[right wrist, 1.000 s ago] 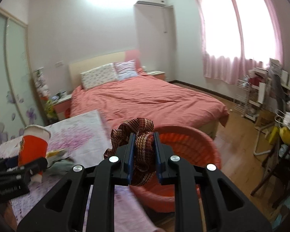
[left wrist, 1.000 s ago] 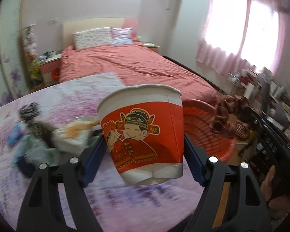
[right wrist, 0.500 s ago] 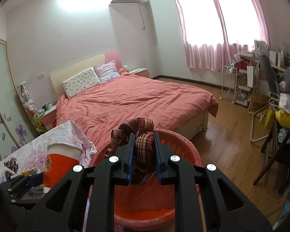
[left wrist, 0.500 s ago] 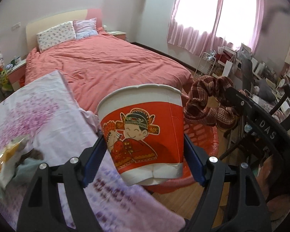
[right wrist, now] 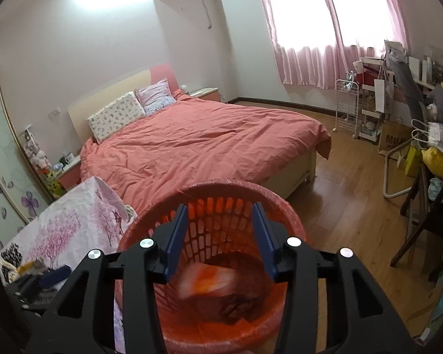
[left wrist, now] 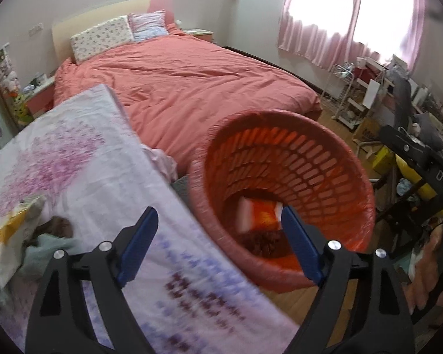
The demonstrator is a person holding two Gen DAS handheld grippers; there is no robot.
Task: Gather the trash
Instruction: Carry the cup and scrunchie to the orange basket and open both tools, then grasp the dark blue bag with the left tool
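Pink-curtained bedroom with a coral-covered bed (right wrist: pixel 203 144) lies ahead of both grippers. Left gripper (left wrist: pixel 218 246) hangs above the table's floral cloth (left wrist: pixel 82 171) edge, jaws opening, nothing between them. Below the right gripper (right wrist: pixel 220 236), jaws also opening and empty, the round orange plastic basket (right wrist: pixel 283 221) holds the blurred red-and-white paper cup (right wrist: pixel 209 278) atop the brown woven cloth (right wrist: pixel 239 305).

Cup (left wrist: pixel 258 214) atop cloth (left wrist: pixel 262 240) in basket (left wrist: pixel 333 159), right of table (left wrist: pixel 82 159).

table with floral cloth (left wrist: pixel 82 159) stands beside the red basket (left wrist: pixel 333 159); snack bag (left wrist: pixel 6 236) and teal cloth (left wrist: pixel 44 247) lie on it.
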